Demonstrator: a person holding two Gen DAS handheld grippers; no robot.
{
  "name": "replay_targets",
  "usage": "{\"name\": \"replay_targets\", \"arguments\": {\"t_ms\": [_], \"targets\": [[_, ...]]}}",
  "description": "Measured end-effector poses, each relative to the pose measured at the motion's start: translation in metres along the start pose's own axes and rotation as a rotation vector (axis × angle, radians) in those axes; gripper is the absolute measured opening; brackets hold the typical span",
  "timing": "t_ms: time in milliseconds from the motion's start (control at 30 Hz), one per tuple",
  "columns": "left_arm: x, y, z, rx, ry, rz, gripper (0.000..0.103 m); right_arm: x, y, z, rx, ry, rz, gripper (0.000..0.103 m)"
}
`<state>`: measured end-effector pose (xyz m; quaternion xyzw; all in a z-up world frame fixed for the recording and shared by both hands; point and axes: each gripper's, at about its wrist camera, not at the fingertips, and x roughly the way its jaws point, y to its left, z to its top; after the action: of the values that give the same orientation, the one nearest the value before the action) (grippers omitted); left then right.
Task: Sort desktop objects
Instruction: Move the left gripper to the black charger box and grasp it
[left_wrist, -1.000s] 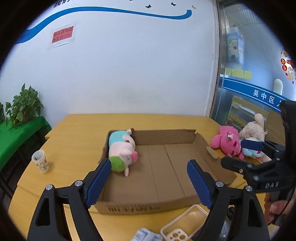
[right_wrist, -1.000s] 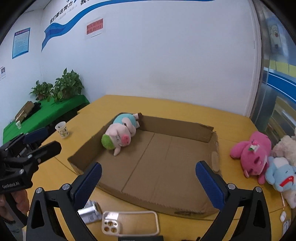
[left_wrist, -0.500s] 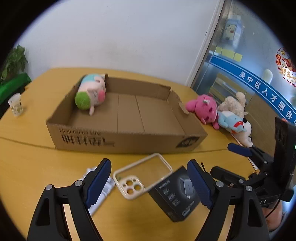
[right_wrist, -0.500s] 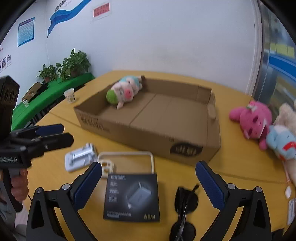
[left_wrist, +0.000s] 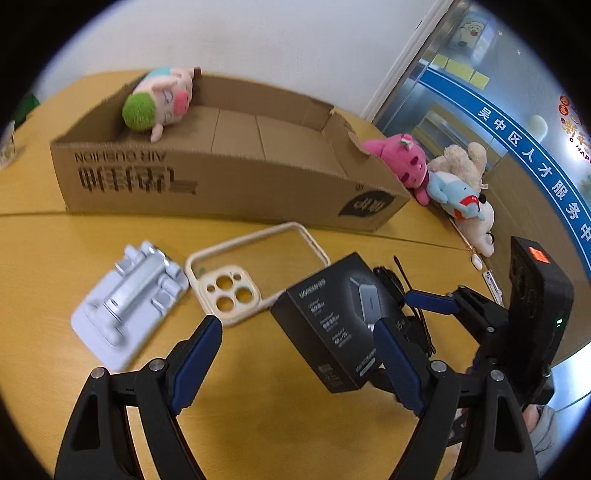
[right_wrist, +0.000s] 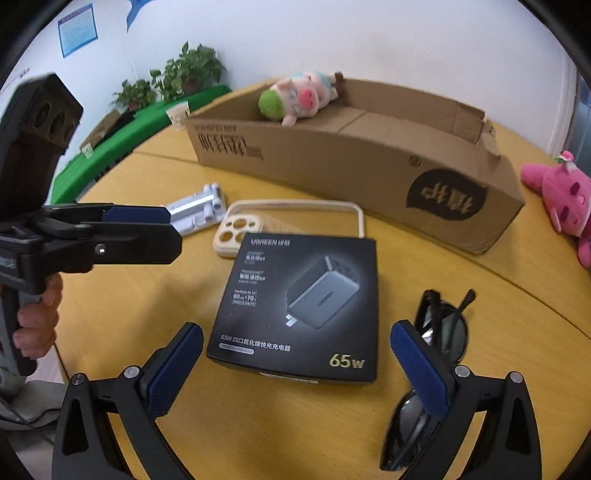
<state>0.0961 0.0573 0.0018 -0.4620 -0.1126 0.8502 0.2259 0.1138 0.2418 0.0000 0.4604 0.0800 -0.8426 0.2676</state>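
A black charger box (right_wrist: 299, 302) lies on the yellow table, also in the left wrist view (left_wrist: 340, 317). Behind it lie a cream phone case (left_wrist: 251, 269) (right_wrist: 295, 218) and a white phone stand (left_wrist: 129, 314) (right_wrist: 199, 208). Black sunglasses (right_wrist: 439, 339) lie right of the box. My right gripper (right_wrist: 295, 365) is open, low over the box's near edge. My left gripper (left_wrist: 299, 354) is open, above the table in front of the phone case. A cardboard box (left_wrist: 184, 173) (right_wrist: 369, 155) holds a pig plush (left_wrist: 159, 103) (right_wrist: 295, 98).
A pink plush (left_wrist: 402, 162) (right_wrist: 565, 199), a blue plush (left_wrist: 458, 192) and a beige plush (left_wrist: 461, 158) lie right of the cardboard box. A paper cup (right_wrist: 177, 114) stands at the table's far left. Green-covered furniture with plants (right_wrist: 184, 74) stands beyond.
Both grippers pulled back from over the cardboard box and dropped toward the near table. The charger box, phone case, stand and sunglasses came into close view. Both grippers stayed open.
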Motion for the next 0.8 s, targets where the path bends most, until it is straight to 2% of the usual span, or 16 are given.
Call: {"name": "replay_targets", "arguments": {"t_ms": [100, 167, 233, 300, 500, 633, 700, 800], "targets": [[0.003, 0.006, -0.006, -0.003, 0.018, 0.01, 0.084, 0.008, 0.004, -0.004, 0.022, 0.005, 0.027, 0.103], [0.005, 0.01, -0.009, -0.009, 0.029, 0.007, 0.084, 0.006, 0.01, -0.009, 0.043, -0.002, 0.132, 0.103], [0.008, 0.014, -0.011, -0.012, 0.044, -0.003, 0.084, 0.001, 0.017, -0.013, 0.03, -0.031, 0.153, 0.103], [0.012, 0.016, -0.014, -0.013, 0.059, -0.003, 0.083, -0.001, 0.018, -0.018, 0.029, -0.048, 0.127, 0.103], [0.024, 0.019, -0.021, -0.018, 0.111, -0.057, 0.083, 0.019, 0.018, -0.024, 0.057, 0.04, 0.152, 0.103], [0.029, 0.016, -0.022, -0.012, 0.12, -0.073, 0.083, 0.011, 0.038, -0.022, -0.002, -0.004, 0.195, 0.103], [0.029, 0.019, -0.022, -0.019, 0.124, -0.071, 0.083, 0.008, 0.035, -0.022, 0.003, -0.035, 0.178, 0.103], [0.031, 0.025, -0.022, -0.037, 0.124, -0.075, 0.083, 0.016, 0.024, -0.022, 0.021, -0.012, 0.121, 0.103]]}}
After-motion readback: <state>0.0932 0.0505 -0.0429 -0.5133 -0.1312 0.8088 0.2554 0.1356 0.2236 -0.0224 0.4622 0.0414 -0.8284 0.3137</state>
